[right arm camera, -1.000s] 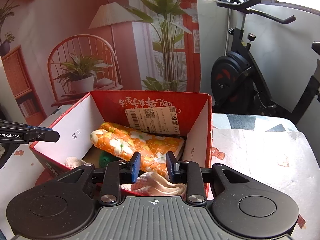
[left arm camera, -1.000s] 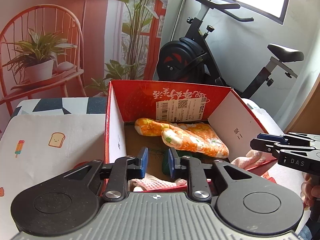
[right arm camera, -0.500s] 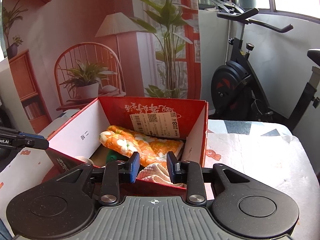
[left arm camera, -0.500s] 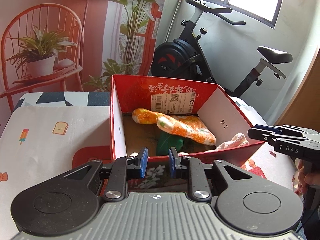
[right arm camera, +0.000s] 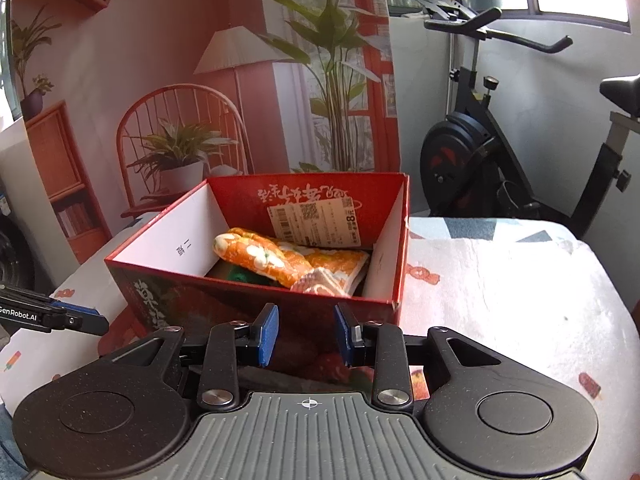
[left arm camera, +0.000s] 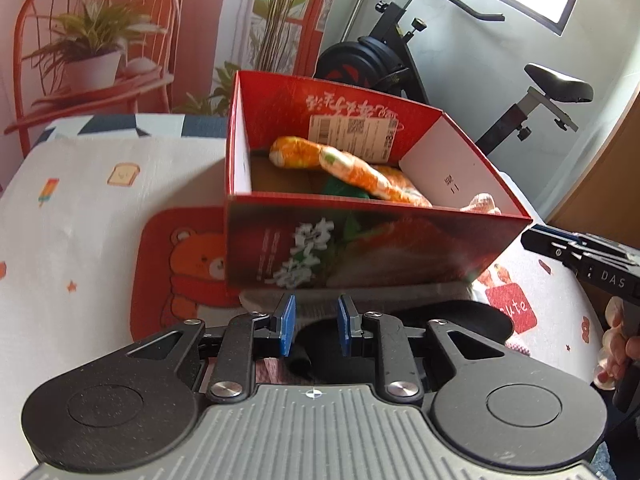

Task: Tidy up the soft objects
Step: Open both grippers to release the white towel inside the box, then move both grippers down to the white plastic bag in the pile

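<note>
The red box (left arm camera: pixel 360 248) is seen at frame centre on the cloth-covered surface (left arm camera: pixel 80 200); the orange floral soft item (right arm camera: pixel 264 258), a green item (left arm camera: pixel 340 188) and a pink-white cloth (right arm camera: pixel 320 282) lie inside it. The left hand-held gripper (left arm camera: pixel 316 330) and right hand-held gripper (right arm camera: pixel 306 334) are released, empty, held low before the box, presumably because stowing appears complete.

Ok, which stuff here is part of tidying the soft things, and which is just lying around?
Job: red box, orange floral cloth, green soft item, pinkish towel, left claw, right claw.
Just about: exercise bike, printed table cover.
</note>
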Motion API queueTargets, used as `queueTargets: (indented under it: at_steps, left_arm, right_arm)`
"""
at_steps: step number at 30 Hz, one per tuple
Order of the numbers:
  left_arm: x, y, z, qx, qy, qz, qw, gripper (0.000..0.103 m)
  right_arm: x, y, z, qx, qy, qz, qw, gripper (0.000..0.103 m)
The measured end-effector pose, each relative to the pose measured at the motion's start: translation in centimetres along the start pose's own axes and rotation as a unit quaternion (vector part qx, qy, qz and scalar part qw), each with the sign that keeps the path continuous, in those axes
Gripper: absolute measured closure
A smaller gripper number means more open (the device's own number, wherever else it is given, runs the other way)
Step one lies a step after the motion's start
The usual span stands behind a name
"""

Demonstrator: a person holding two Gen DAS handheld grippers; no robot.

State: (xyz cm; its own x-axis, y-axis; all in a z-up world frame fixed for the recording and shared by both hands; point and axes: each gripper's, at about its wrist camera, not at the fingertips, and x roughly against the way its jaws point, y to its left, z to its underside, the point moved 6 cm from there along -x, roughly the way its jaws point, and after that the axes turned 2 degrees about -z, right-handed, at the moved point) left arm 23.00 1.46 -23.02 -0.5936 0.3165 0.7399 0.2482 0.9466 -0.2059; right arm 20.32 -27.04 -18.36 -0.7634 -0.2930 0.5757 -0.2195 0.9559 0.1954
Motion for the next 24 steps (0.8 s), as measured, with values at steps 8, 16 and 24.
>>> queueTargets:
  at_steps: [8, 16, 24]
  left_arm:
    - [0.6, -0.5, 5.1, 0.010, 0.032, 0.020, 0.9992, 0.079]
    - [0.3, -1.0, 9.1, 0.017, 0.053, 0.036, 0.9978, 0.079]
    - [-0.3, -0.8, 10.6, 0.036, 0.059, 0.043, 0.9967, 0.079]
  right_arm:
    - [1.1, 2.2, 5.8, -0.032, 0.040, -0.023, 0.998, 0.074]
    - [1.5, 4.6, 9.4, -0.039, 0.082, -0.045, 0.995, 0.074]
    - [1.2, 5.5, 12.0, -0.067, 0.137, -0.065, 0.986, 0.071]
